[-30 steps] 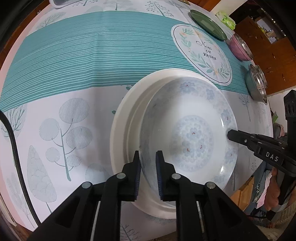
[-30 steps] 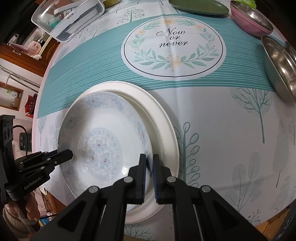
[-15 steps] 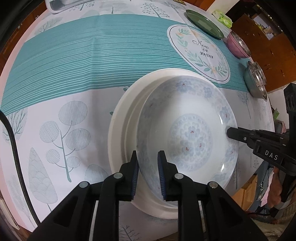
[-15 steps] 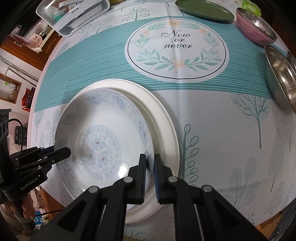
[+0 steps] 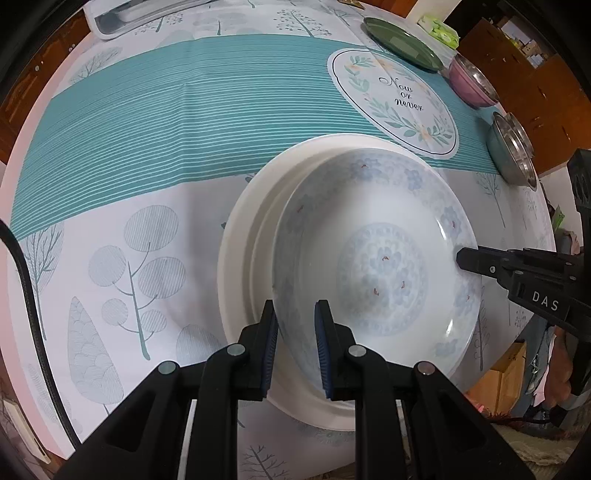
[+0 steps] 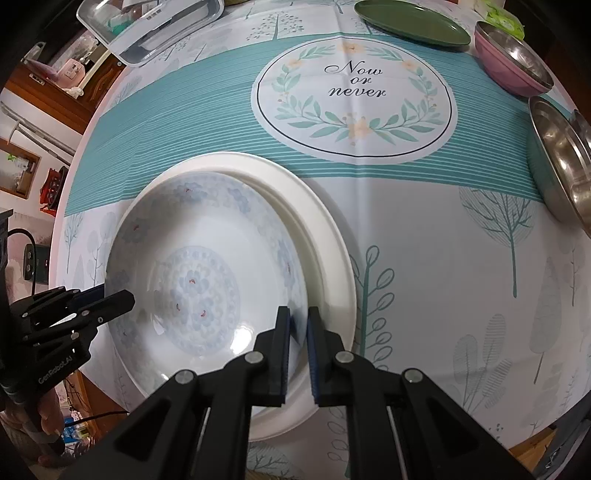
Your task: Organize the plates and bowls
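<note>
The floral plate [image 5: 376, 258] now sits a little more over the near side of the white plate [image 5: 240, 258], so more of the white rim shows on the far side. The left gripper [image 5: 295, 314] jaws stand slightly wider on its rim.

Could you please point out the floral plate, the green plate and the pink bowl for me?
floral plate [image 6: 199, 288]: right wrist view, its patterned centre.
green plate [image 6: 410, 20]: right wrist view, its flat middle.
pink bowl [image 6: 506, 72]: right wrist view, its outer wall.
</note>
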Demonstrator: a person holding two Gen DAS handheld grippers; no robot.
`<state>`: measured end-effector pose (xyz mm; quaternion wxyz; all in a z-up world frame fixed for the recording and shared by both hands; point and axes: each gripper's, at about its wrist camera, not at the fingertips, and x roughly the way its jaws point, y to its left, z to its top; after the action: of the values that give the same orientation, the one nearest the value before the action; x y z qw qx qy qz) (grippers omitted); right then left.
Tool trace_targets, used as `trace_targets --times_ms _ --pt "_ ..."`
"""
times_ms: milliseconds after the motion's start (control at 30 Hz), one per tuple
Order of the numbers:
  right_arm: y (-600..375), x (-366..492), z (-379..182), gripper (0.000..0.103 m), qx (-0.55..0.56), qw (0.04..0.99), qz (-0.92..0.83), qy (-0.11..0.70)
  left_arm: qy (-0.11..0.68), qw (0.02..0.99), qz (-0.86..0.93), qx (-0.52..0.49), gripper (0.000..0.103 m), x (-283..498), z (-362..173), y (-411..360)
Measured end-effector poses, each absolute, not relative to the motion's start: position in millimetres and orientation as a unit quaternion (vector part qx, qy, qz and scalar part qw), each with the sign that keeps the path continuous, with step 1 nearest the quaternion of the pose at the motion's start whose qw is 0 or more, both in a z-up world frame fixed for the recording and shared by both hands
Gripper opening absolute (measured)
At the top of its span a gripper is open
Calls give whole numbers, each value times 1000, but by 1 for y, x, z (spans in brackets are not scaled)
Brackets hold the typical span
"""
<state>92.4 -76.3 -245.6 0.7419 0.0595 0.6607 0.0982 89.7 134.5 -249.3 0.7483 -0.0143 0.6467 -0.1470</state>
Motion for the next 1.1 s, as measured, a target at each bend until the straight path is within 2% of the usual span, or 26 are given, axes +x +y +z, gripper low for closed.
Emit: trace_targets --times_ms 67,133,233,433,633,900,1100 --pt "-77 92 -245 9 65 741 97 661 646 749 -147 -12 25 89 -247 133" --pt "-78 91 -241 9 65 747 96 655 639 756 -143 -7 40 87 -242 133" --pt "-80 90 -236 10 57 753 93 648 625 768 -140 6 51 85 -232 131" --pt "-85 86 -232 10 62 755 95 646 602 786 -141 22 61 82 -211 126" --pt "-89 81 -224 10 63 760 99 640 580 801 -144 30 66 83 -190 121" --pt "-92 80 -202 10 61 775 94 623 546 823 -153 26 67 83 -155 116" --pt "-94 77 -174 10 54 794 87 599 513 842 -167 34 74 79 -126 115"
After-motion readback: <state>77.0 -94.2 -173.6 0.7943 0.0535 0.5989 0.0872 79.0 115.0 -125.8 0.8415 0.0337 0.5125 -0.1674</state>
